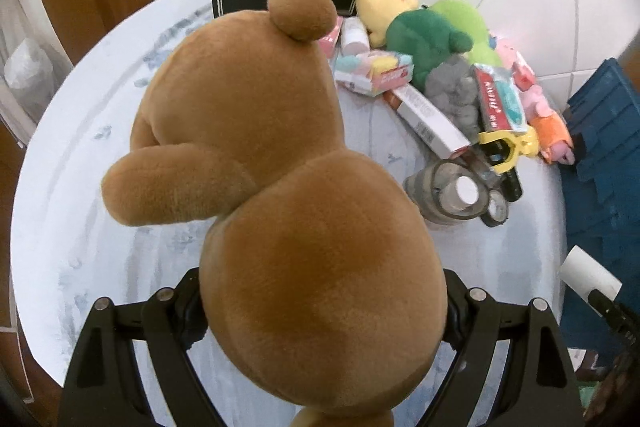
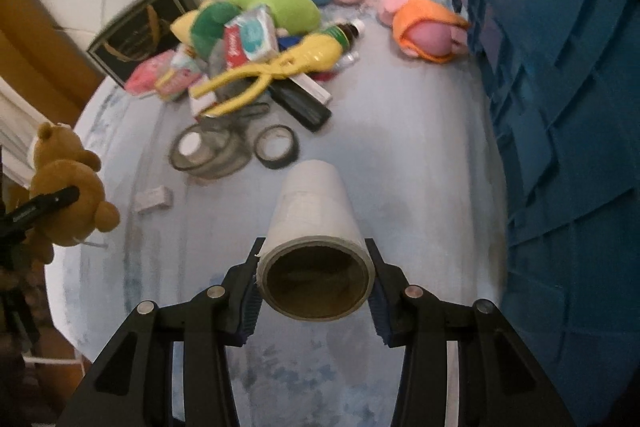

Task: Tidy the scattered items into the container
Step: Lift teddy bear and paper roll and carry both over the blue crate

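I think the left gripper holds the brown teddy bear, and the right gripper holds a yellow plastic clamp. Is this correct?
Not quite. The left gripper does hold the brown teddy bear, but the right gripper holds a white roll, as the right wrist view shows. The yellow plastic clamp lies in the pile.

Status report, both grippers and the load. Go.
Left gripper shut on brown teddy bear, lifted. Right gripper shut on white roll. Blue crate at right; nothing between.

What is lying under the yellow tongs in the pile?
The yellow tongs lie across a black marker, a white carton and a clear jar on the table. The tongs and neighbouring boxes cover whatever else lies beneath.
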{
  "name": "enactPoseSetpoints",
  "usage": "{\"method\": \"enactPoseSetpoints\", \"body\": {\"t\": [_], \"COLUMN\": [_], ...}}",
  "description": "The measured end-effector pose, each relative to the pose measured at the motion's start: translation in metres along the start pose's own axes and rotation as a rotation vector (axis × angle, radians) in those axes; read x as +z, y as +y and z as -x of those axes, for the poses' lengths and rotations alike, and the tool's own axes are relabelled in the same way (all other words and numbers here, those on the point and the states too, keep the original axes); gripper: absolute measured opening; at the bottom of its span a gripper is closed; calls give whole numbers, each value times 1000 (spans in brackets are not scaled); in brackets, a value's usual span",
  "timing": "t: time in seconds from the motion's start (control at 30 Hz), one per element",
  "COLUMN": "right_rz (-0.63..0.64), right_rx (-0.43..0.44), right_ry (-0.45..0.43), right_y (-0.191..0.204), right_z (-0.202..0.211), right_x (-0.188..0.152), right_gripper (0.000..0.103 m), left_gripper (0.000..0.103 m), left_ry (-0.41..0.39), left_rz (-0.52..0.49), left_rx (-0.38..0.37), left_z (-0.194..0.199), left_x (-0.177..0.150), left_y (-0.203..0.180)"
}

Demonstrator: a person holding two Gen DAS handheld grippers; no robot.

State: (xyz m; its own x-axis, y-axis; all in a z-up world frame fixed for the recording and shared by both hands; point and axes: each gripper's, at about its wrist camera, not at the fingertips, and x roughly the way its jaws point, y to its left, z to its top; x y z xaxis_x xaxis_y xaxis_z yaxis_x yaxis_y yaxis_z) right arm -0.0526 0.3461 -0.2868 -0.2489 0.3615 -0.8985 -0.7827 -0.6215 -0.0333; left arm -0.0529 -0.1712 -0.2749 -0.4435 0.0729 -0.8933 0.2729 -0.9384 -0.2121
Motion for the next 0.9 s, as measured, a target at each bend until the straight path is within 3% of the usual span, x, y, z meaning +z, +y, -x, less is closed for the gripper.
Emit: {"method": "enactPoseSetpoints", "body": {"t": [0.47, 0.9], "right_rz": [46, 94], "right_rx": [55, 86], "right_ry": [-156, -253], "right_y": [15, 0], "right_z": [96, 166], "right_x": [8, 5], "right_gripper": [44, 44], "left_gripper": [87, 87], "left_ry": [-101, -192], "left_rz": [-56, -102], "left_rx": [-40, -26], "left_z": [78, 131], "left_x": [-3, -6], "left_y": [-35, -73]}}
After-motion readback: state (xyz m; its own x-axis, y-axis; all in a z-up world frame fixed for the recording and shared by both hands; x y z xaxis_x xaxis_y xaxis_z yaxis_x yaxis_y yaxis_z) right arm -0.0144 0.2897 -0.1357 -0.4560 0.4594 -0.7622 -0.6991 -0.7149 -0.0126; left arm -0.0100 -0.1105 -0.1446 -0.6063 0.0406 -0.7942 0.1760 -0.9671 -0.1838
